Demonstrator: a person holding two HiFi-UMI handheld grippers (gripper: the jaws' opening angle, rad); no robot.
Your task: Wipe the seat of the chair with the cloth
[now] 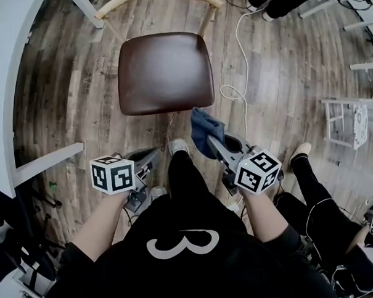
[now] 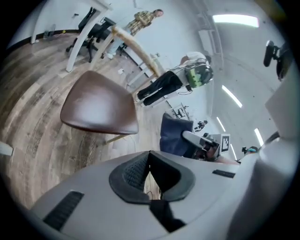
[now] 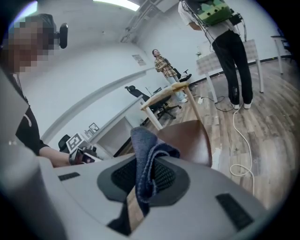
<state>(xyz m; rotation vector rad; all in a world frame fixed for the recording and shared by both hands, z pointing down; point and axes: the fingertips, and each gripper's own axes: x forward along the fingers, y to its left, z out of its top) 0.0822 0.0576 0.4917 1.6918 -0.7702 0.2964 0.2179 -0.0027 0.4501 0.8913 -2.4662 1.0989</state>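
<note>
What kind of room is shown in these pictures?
Probably an office or lab workroom: a wood-look plank floor, a white desk, a black swivel office chair by the far wall, ceiling strip lights, and a white cable lying loose.

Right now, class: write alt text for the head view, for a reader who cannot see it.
The right tool grips a blue cloth by the front corner of a brown chair seat. The left tool, shut and empty, hangs lower left over the wooden floor.
</note>
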